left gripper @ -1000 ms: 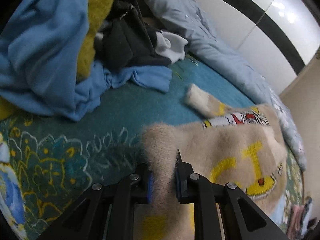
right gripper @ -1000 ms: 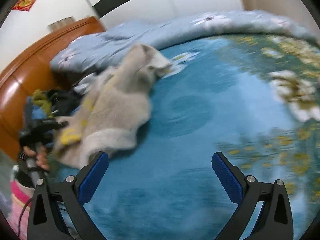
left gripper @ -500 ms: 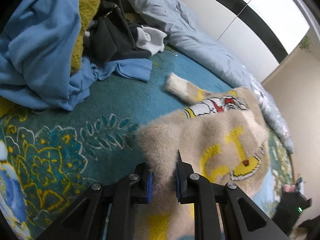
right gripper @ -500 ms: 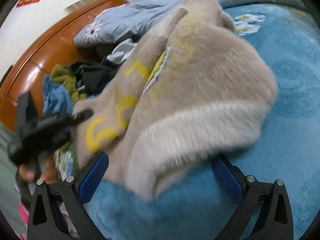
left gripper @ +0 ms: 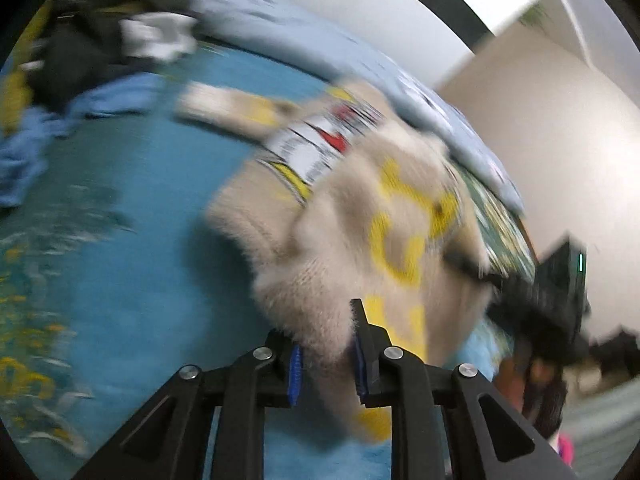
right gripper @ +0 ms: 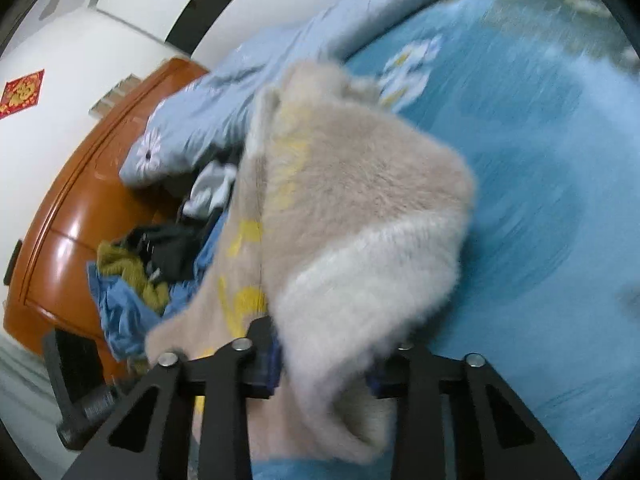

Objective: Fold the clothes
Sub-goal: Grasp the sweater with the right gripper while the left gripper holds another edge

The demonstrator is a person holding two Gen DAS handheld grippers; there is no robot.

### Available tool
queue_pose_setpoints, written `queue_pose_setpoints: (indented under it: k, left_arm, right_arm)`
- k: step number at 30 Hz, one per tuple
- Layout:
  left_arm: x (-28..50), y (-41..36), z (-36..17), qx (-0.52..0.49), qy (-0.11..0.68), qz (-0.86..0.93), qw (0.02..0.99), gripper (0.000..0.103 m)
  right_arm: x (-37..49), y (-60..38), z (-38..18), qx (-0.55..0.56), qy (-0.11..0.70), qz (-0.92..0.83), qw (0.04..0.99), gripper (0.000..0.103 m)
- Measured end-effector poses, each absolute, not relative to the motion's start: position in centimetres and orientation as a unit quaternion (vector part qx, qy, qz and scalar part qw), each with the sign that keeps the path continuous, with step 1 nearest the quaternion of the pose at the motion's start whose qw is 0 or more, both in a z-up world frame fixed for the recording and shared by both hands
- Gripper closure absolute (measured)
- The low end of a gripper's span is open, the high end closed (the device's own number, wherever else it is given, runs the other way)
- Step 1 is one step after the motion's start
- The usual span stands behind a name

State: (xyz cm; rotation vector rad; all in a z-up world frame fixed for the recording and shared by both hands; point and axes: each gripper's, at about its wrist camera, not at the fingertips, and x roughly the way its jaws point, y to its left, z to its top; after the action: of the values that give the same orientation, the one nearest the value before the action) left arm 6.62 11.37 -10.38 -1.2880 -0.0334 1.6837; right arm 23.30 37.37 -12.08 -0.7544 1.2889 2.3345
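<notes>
Your left gripper [left gripper: 326, 364] pinches the sweater [left gripper: 360, 216] hem; your right gripper [right gripper: 322, 364], jaws just closing, clamps the opposite corner; likely to spread it flat.

- We lose the sweater's [left gripper: 360, 216] printed lettering to motion blur in the left wrist view.
- Fuzzy cloth covers the right gripper's [right gripper: 324, 372] pads.
- The clothes pile [right gripper: 152, 268] sits half hidden behind the sweater.
- The bedspread's [right gripper: 540, 152] flower pattern smears into streaks.
</notes>
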Motion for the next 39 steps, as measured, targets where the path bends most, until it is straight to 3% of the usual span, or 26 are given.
queue_pose_setpoints:
  k: [8, 12, 19, 23, 27, 35, 39]
  left_arm:
    - [12.5, 19.3, -10.2, -0.542, 0.022, 0.594, 0.594, 0.077]
    - [14.0, 21.6, -9.3, -0.533, 0.057, 0.579, 0.615, 0.053]
    - [12.2, 25.4, -7.8, -0.483, 0.114, 0.642, 0.584, 0.053]
    - [8.7, 30.2, -6.0, -0.451, 0.13, 0.683, 0.56, 0.05]
    - [4.6, 37.1, -5.7, -0.445, 0.138, 0.703, 0.538, 0.048]
    - [-0.6, 46.5, -10.4, -0.537, 0.053, 0.664, 0.518, 0.043]
    - [-0.3, 47.7, -11.8, -0.567, 0.013, 0.628, 0.533, 0.045]
  right_arm:
    - [29.6, 43.6, -6.8, -0.271, 0.372, 0.843, 0.279, 0.077]
    - [33.3, 46.4, -5.0, -0.288, 0.319, 0.846, 0.316, 0.077]
    - [38.2, 50.5, -1.2, -0.3, 0.247, 0.834, 0.391, 0.077]
    - [38.8, 49.0, -0.2, -0.307, 0.208, 0.857, 0.359, 0.076]
    - [40.5, 48.0, -0.7, -0.3, 0.217, 0.862, 0.347, 0.076]
    - [42.4, 46.8, -1.3, -0.296, 0.226, 0.867, 0.332, 0.076]
    - [42.9, 47.1, -2.0, -0.298, 0.234, 0.864, 0.332, 0.076]
